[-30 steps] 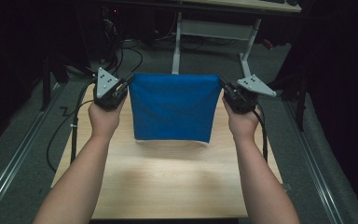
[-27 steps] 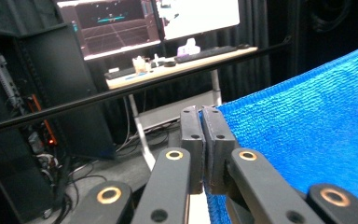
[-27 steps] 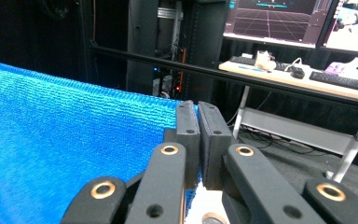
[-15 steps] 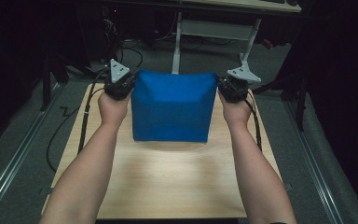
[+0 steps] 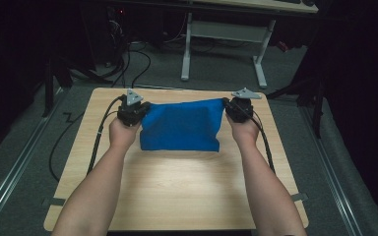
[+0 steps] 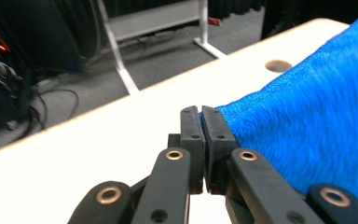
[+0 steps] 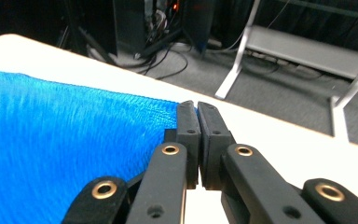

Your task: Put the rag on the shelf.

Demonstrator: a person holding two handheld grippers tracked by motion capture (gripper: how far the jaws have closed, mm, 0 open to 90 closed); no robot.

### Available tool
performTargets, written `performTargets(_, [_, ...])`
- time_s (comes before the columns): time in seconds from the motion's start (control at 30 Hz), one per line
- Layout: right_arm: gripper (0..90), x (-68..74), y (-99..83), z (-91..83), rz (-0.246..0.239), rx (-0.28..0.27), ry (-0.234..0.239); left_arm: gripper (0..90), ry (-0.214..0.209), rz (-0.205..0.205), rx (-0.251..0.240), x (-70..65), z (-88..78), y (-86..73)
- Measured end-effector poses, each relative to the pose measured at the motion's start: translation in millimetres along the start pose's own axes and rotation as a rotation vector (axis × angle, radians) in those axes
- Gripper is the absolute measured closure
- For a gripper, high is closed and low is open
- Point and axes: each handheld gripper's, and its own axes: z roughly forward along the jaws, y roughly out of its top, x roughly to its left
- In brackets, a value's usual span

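A blue cloth (image 5: 182, 125) is stretched between my two grippers over the far half of the wooden table (image 5: 177, 191). My left gripper (image 5: 139, 109) is shut on the cloth's far left corner, and its jaws pinch that corner of the blue cloth (image 6: 298, 130) at the left gripper's (image 6: 201, 112) tips. My right gripper (image 5: 230, 106) is shut on the far right corner; in its own view the right gripper (image 7: 192, 106) clamps the edge of the cloth (image 7: 65, 149). The cloth's near edge rests on the tabletop.
Beyond the table's far edge stand a white desk frame (image 5: 221, 39) and loose cables (image 5: 128, 59) on the grey floor. A round hole (image 6: 278, 66) sits in the tabletop near the cloth. Bare wood lies between my forearms.
Both grippers have sunk and moved away from me with the cloth. The cloth hung high and tall before; now it lies lower and flatter toward the table's far edge.
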Motion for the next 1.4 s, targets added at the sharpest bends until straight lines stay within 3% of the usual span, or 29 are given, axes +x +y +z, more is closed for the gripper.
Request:
performTargets(0.33, [89.2,16.1,-38.4,8.8,0.033,0.045,0.069,88.5,-0.075,-0.044,0.016,-16.5,1.9,-39.3])
performTargets(0.73, [89.0,17.6,-60.4,10.4,0.048,0.084,0.069,88.0,-0.093,-0.091,0.038,-19.7,3.0,-63.7])
performTargets(1.23, [88.7,14.4,-78.7,-4.8,0.046,0.075,0.046,76.0,-0.091,-0.162,0.009,-12.7,2.6,-65.7])
performTargets(1.4, [87.6,14.1,-82.3,-8.6,0.038,0.086,0.042,64.5,-0.082,-0.176,0.005,-11.6,1.1,-65.0])
